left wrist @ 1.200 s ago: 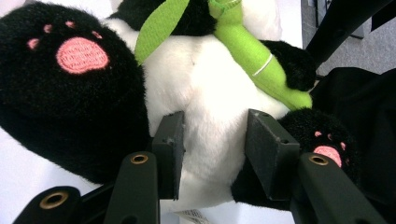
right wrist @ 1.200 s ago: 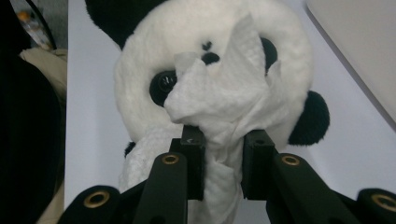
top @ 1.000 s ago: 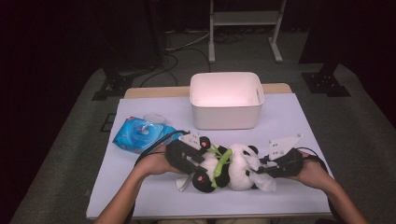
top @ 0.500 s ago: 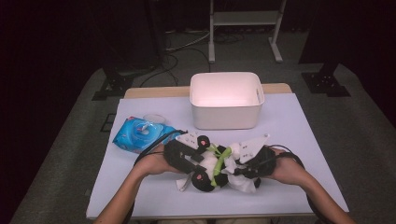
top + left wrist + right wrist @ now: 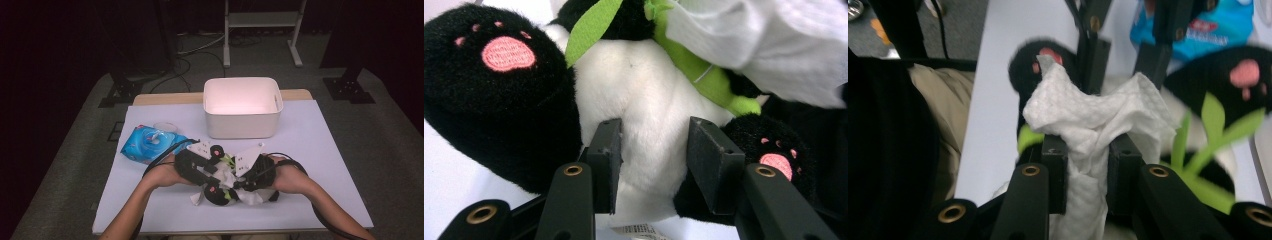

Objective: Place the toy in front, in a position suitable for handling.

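While the left gripper [image 5: 651,160] keeps its jaws pinched on the plush panda's [image 5: 644,120] white belly, the right gripper [image 5: 1087,172], clamped on a crumpled white wipe [image 5: 1093,125], has moved in from the panda's far side, pressing the wipe against it.

Jaws clamp white wipe [image 5: 1088,125] over plush panda [image 5: 1243,75].

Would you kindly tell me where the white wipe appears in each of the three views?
High view: white wipe low centre, on the panda toy.
Left gripper view: top right, over the toy.
Right gripper view: centre, between the right gripper's jaws.
Shared landmark: the toy's pink-padded black paw.
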The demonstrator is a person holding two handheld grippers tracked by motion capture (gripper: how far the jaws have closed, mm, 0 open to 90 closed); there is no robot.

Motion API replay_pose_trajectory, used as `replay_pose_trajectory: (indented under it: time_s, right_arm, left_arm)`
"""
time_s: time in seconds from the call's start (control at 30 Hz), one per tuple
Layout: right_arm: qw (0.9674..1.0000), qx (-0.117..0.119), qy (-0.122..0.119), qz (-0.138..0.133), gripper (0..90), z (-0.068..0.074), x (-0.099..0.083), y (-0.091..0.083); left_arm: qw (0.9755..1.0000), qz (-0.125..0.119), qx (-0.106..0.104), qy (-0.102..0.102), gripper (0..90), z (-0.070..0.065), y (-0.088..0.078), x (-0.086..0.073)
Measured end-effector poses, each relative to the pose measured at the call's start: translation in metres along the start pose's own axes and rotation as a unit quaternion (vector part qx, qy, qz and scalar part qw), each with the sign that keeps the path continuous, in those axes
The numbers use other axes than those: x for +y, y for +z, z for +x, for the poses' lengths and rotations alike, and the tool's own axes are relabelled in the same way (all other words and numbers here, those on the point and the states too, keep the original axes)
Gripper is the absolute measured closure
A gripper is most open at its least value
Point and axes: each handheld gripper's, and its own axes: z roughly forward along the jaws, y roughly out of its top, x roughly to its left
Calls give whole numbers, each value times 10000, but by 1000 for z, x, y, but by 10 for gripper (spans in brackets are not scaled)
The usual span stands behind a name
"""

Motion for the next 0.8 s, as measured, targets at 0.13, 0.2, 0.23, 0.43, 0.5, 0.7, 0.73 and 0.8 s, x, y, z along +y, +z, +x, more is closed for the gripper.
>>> replay_pose_trajectory:
  time_s: [0.13,0.2,0.23,0.43,0.5,0.7,0.73,0.8]
  right_arm:
    - [9999,104,-112,-23,742,1,11,6]
    - [9998,131,-156,68,741,1,14,11]
    - [9997,154,-154,92,742,0,13,13]
    - [9998,204,44,-14,744,-6,3,9]
    - [9998,190,88,-1,744,-6,2,7]
    - [9998,169,43,42,743,-5,4,7]
    - [9999,164,29,41,744,-5,5,7]
    - [9998,179,-17,44,744,-5,7,7]
  left_arm:
    - [10000,-6,12,13,575,-1,0,0]
    - [10000,-9,26,15,574,-1,0,0]
    - [10000,6,24,23,574,-1,-1,0]
    - [9999,-120,69,16,568,1,-10,-3]
    - [9999,-86,140,46,547,2,-13,-4]
    - [9998,-81,168,-53,546,7,-8,-9]
    - [9998,-101,179,-47,549,8,-7,-10]
    - [9997,-138,176,-63,558,9,-6,-11]
